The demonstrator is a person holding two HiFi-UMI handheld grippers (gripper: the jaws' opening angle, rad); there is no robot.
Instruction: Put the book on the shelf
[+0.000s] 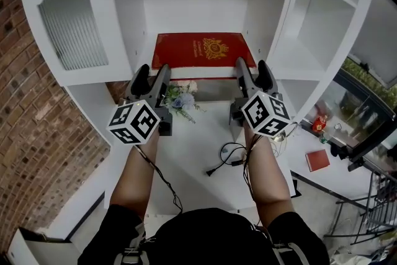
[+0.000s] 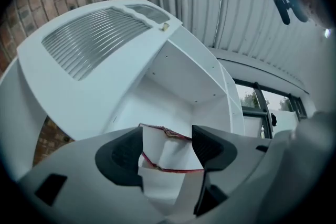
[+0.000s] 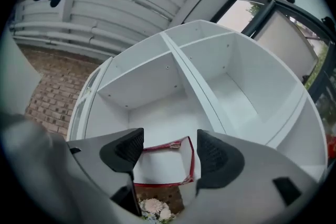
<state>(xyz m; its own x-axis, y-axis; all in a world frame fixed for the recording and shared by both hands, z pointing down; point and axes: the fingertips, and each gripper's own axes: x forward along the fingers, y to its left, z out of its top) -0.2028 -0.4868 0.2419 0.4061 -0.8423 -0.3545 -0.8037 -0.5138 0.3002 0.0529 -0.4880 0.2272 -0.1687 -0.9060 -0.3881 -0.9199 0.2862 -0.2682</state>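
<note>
Only from the head view: shows the book (image 1: 201, 49) flat on the middle shelf (image 1: 192, 6), red cover and gold crest up, plus a cable (image 1: 226, 158) on the bench (image 1: 198, 133) below. Only from the gripper views: shows each pair of pads standing wide apart, nothing pressed between them, with the book's near edge framed in the gap beyond. Holds left tool (image 1: 152, 74) and right tool (image 1: 252, 68) open and empty, side by side near the book's front corners, jaws pointing into the shelf, forearms stretched forward.
</note>
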